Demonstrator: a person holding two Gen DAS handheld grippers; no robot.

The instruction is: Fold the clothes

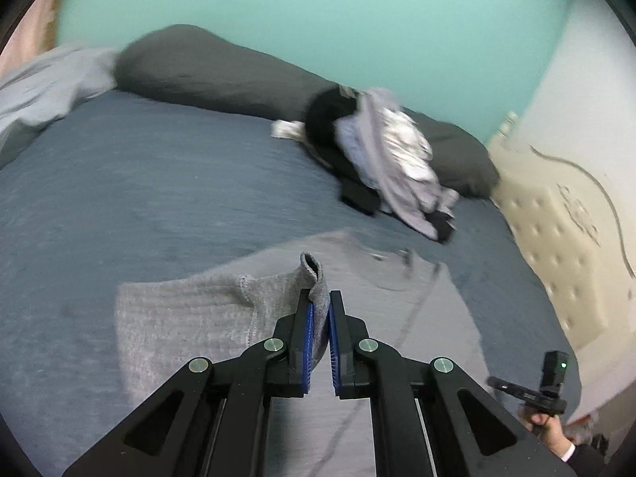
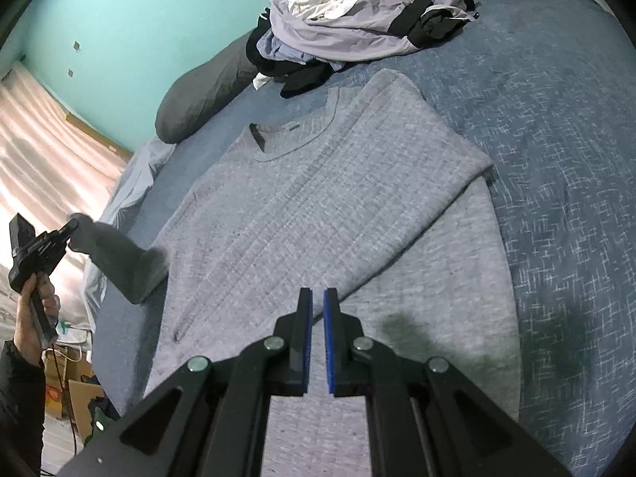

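A grey knit sweater [image 2: 302, 206] lies front up on the blue bed cover [image 2: 556, 159], with one sleeve [image 2: 417, 214] folded across its chest. My left gripper [image 1: 320, 306] is shut on the cuff [image 1: 314, 274] of the other sleeve. In the right wrist view that left gripper [image 2: 72, 225] holds the sleeve [image 2: 119, 262] lifted off the bed at the sweater's left side. My right gripper [image 2: 318, 298] hovers over the sweater's lower part, its fingers nearly together with nothing between them. It also shows small in the left wrist view as the right gripper [image 1: 499, 382], held by a hand [image 1: 550, 427].
A pile of loose clothes [image 2: 349, 28], lilac, white and black, lies beyond the sweater's collar, against dark grey pillows [image 1: 206, 67]. A cream padded headboard [image 1: 564, 238] borders the bed. A pale sheet [image 1: 43, 87] is bunched at one corner. Cardboard boxes [image 2: 75, 389] stand on the floor.
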